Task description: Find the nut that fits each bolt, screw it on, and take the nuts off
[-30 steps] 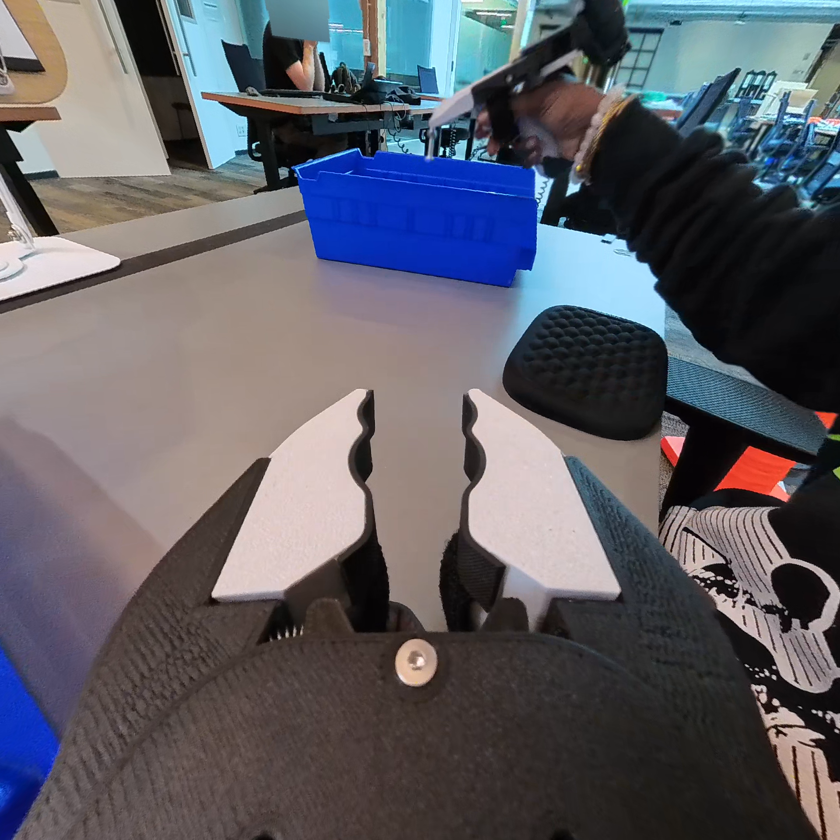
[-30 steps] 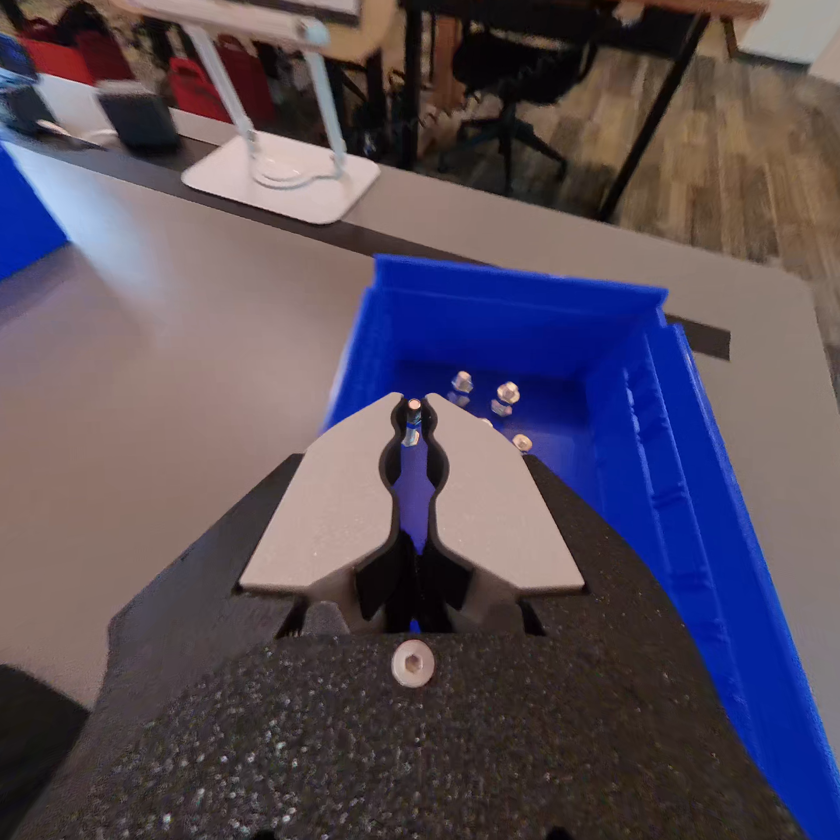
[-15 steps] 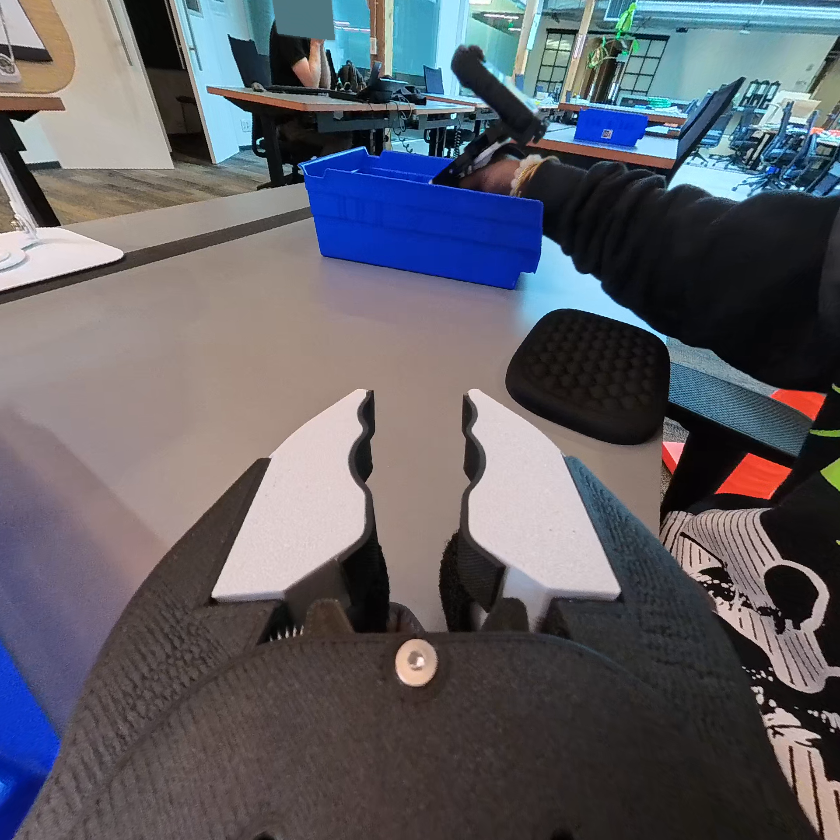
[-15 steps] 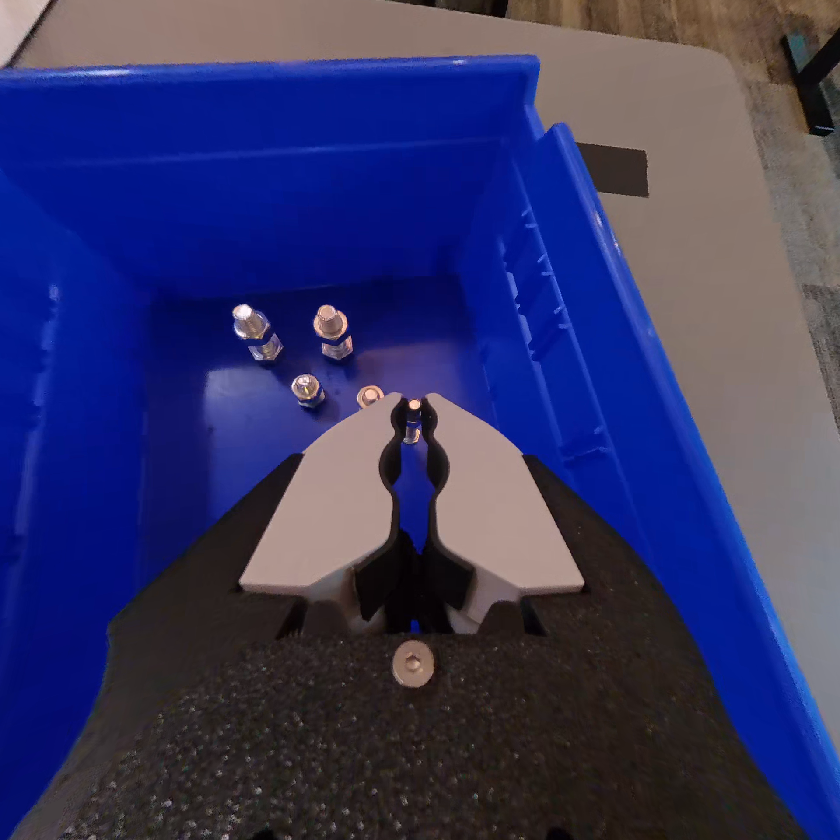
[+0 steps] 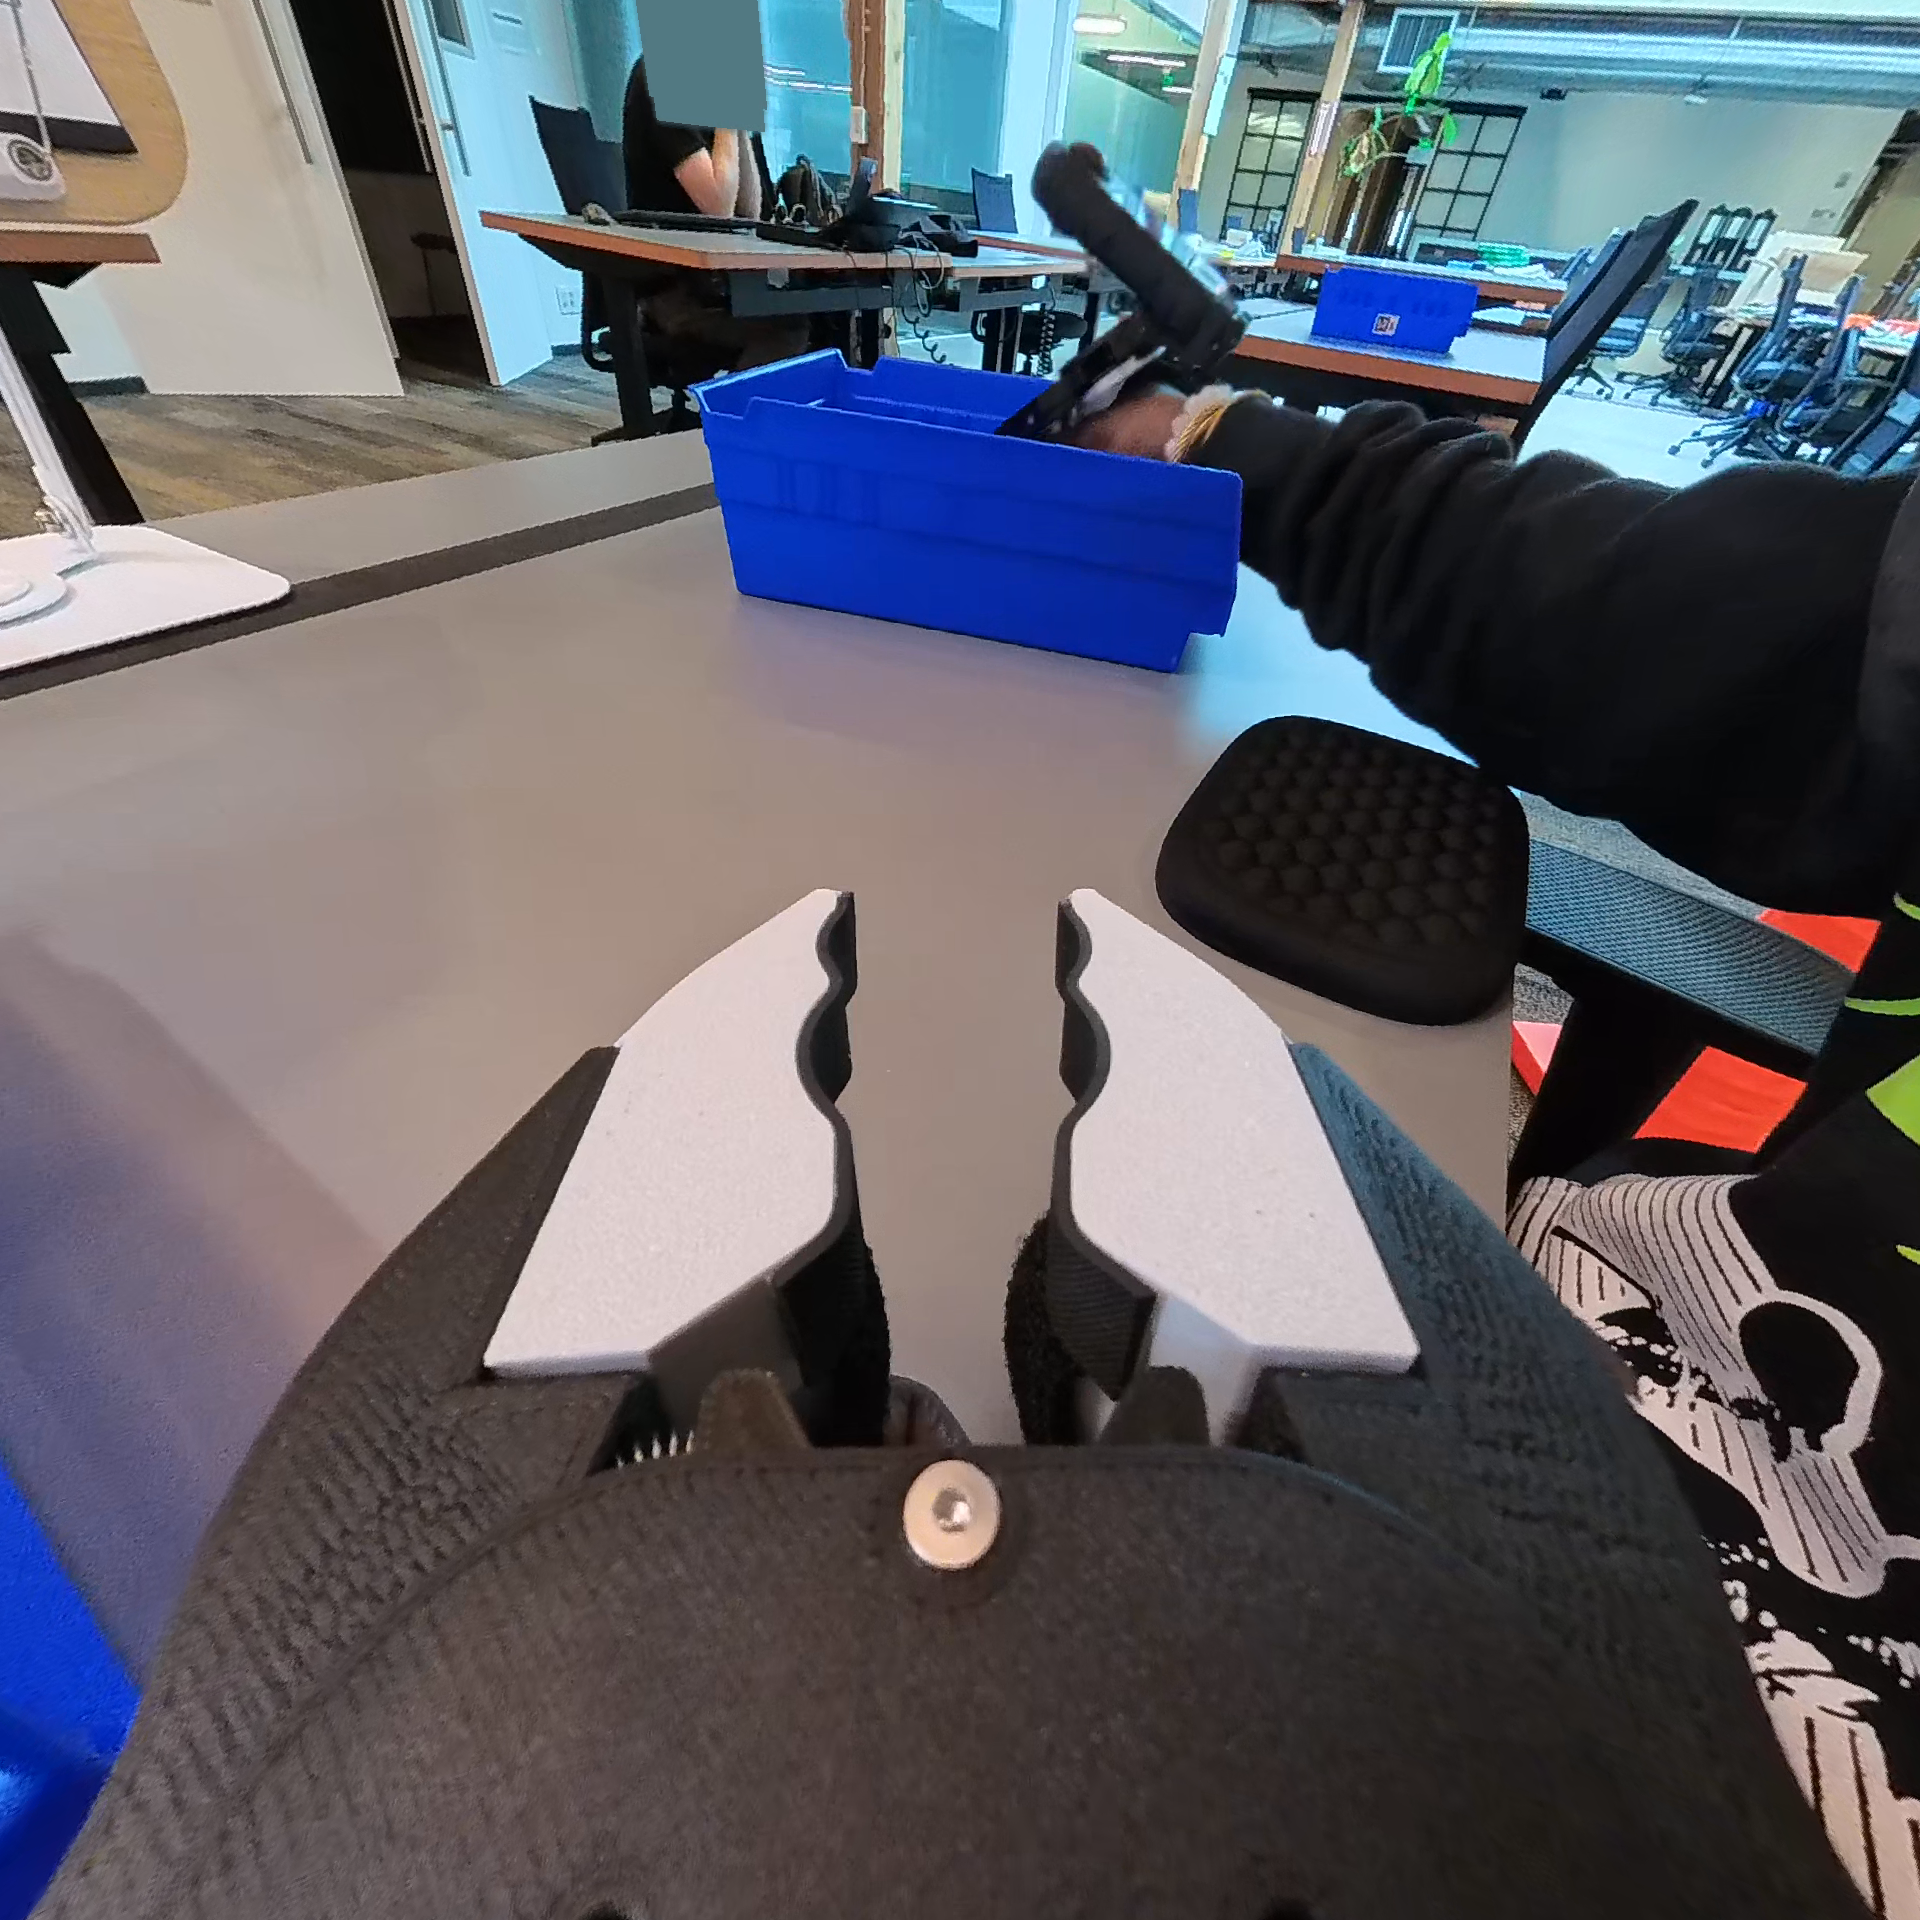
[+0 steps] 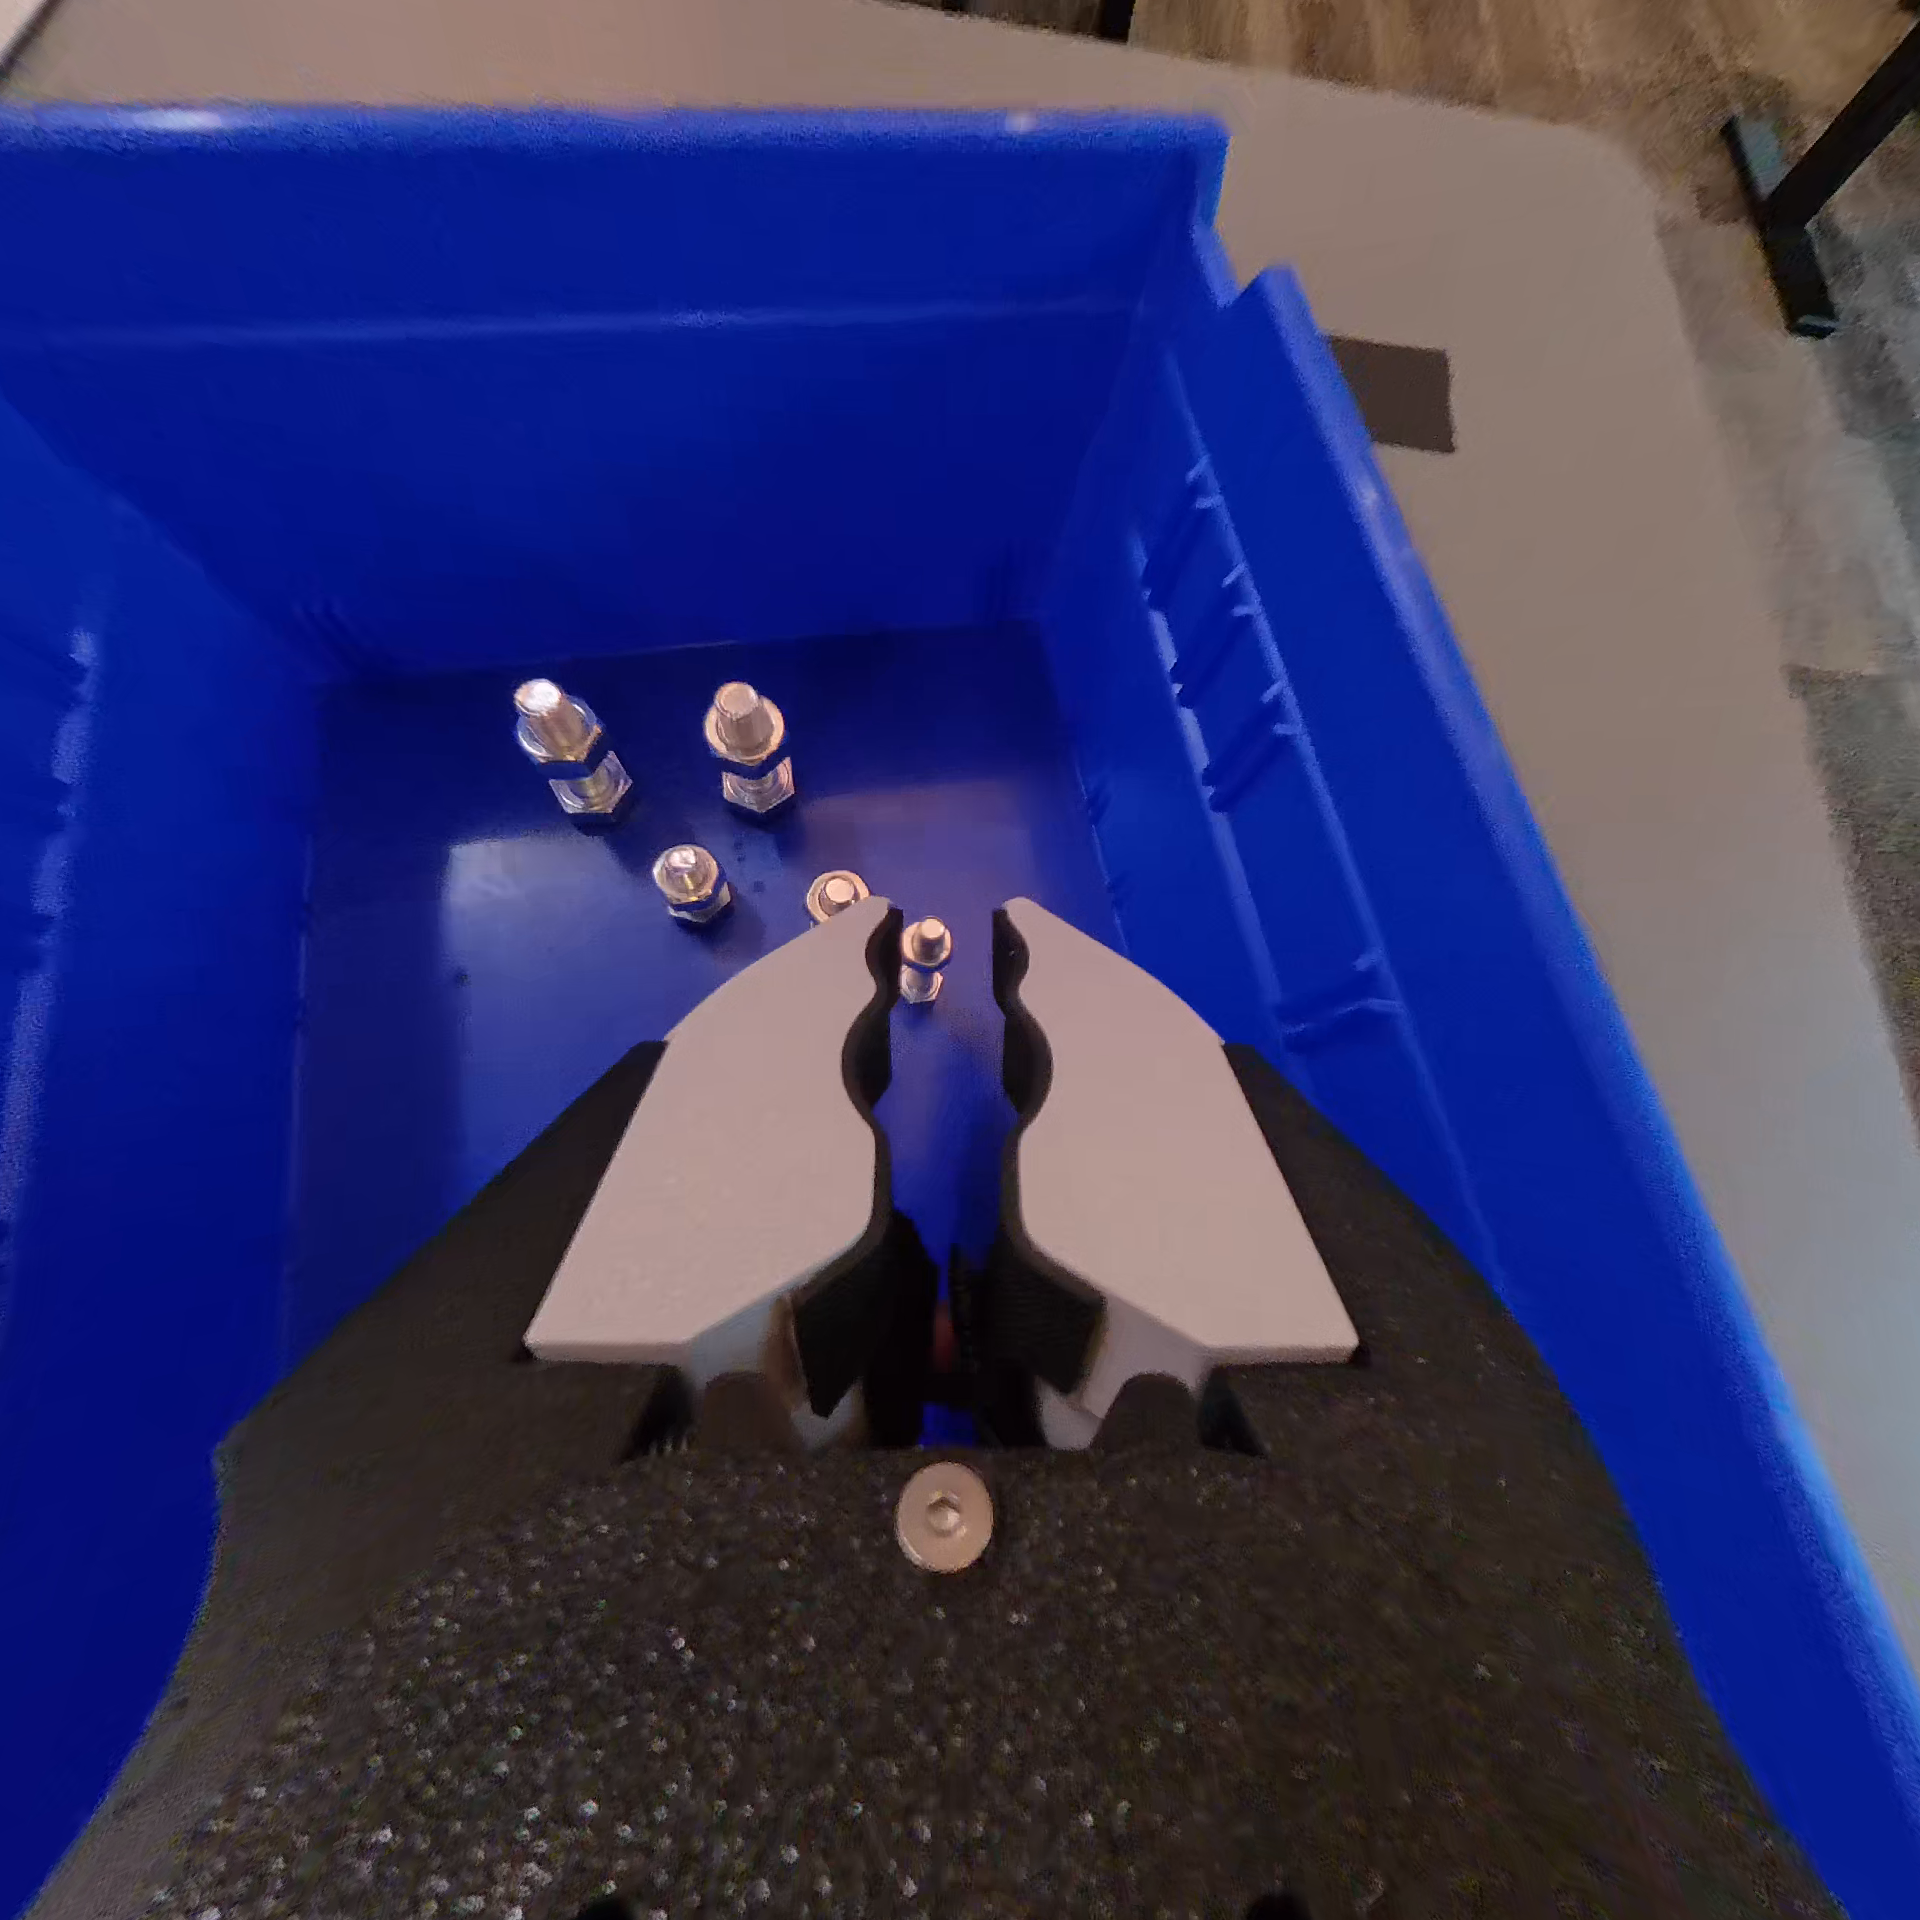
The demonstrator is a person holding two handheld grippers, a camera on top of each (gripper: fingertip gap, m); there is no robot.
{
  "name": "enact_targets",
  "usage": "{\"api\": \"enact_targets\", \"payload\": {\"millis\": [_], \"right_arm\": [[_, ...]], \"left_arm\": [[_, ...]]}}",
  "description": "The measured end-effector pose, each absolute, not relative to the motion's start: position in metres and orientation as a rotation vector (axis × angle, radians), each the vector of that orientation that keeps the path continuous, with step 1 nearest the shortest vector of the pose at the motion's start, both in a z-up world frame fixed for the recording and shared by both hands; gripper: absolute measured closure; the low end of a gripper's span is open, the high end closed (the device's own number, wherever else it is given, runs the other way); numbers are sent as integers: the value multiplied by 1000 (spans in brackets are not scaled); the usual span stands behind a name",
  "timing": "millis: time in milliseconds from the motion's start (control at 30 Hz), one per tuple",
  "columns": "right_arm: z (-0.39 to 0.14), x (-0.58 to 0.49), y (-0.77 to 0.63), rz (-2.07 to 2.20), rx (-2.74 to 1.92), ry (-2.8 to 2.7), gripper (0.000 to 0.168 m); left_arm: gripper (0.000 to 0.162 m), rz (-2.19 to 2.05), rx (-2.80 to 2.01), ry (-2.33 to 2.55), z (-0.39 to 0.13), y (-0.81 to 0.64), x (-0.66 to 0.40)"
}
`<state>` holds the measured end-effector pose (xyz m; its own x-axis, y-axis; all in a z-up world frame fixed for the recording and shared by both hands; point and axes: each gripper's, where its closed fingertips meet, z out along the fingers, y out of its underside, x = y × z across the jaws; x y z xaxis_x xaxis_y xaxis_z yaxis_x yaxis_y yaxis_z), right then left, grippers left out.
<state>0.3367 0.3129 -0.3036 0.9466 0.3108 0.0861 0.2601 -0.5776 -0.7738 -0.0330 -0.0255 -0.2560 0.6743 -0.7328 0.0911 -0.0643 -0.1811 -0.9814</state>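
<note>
In the right wrist view my right gripper is low inside the blue bin, and its fingers are parted. A small silver bolt with a nut on it stands upright on the bin floor between the fingertips, with a gap on each side. Several more bolts with nuts stand on the floor beyond: two tall ones and two short ones. My left gripper is open with nothing between its fingers, above the grey table. The left wrist view shows the bin farther off, with the right hand reaching into it.
A black textured pad lies at the table's right edge. A white stand base sits at the far left. The person's black sleeve crosses the right side. A blue object shows at the lower left corner. The gap from one gripper's tips to the other's is roughly 50 cm.
My right gripper went down into the bin shut on the small bolt, then opened; the bolt now stands free between the fingers. My left gripper has not moved.
</note>
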Motion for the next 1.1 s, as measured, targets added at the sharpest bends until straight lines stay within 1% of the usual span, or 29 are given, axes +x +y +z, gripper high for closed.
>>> {"api": "enact_targets", "payload": {"millis": [100, 300, 433, 533, 600, 767, 900, 1000, 1100], "right_arm": [[-277, 335, 305, 84, -2139, -364, 145], [-200, 273, 246, 336, -1839, -420, 122], [-177, 219, 181, 478, -1687, -567, 110], [-178, 181, 132, 605, -1609, -647, 107], [-185, 158, 105, 700, -1568, -681, 109], [-226, 119, 67, 804, -1548, -789, 112], [-242, 111, 62, 879, -1548, -792, 113], [-238, 113, 64, 941, -1533, -758, 114], [-241, 112, 63, 980, -1548, -751, 113]], "left_arm": [[125, -681, -1664, 655, -256, -26, -33], [125, -680, -1663, 654, -255, -25, -33], [125, -674, -1662, 658, -255, -26, -33], [125, -669, -1661, 661, -255, -26, -33], [125, -664, -1654, 661, -253, -26, -33], [123, -708, -1615, 643, -240, -32, -35], [120, -739, -1591, 652, -211, -43, -47], [117, -671, -1621, 687, -193, -45, -73], [114, -536, -1737, 715, -185, -36, -116]]}}
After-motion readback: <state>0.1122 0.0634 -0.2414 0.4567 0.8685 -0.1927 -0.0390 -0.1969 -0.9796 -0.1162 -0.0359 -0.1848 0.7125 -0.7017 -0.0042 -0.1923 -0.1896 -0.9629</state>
